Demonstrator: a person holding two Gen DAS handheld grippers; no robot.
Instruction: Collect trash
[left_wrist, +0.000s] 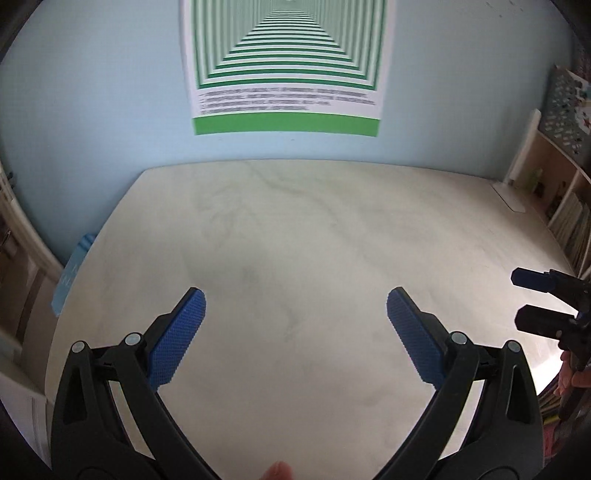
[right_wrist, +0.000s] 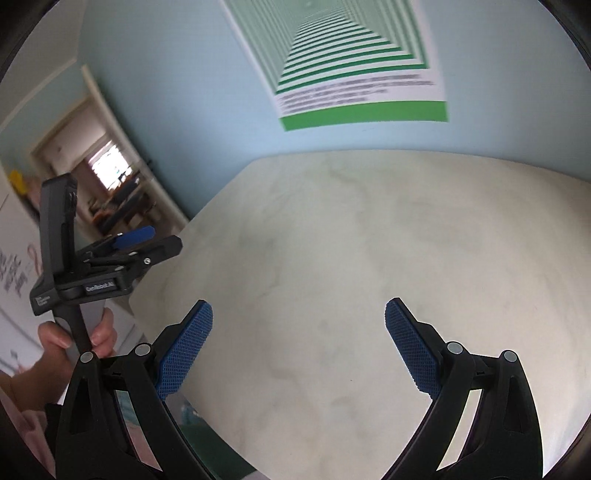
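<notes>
Two claws, left claw (left_wrist: 295, 317) and right claw (right_wrist: 298, 325), spread above marbled table (left_wrist: 295, 229); green poster (left_wrist: 286, 66) on blue wall (left_wrist: 92, 110).

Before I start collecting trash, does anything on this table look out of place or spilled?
Nothing stands out. The marbled table shows no trash, spill or damage in either view, and both the left gripper and right gripper hang open above it, holding nothing.

Looks like a home rm: bookshelf (left_wrist: 565, 206) w/ books, pale blue wall (left_wrist: 92, 110), marble-look tabletop (left_wrist: 295, 229), doorway (right_wrist: 110, 184).
</notes>
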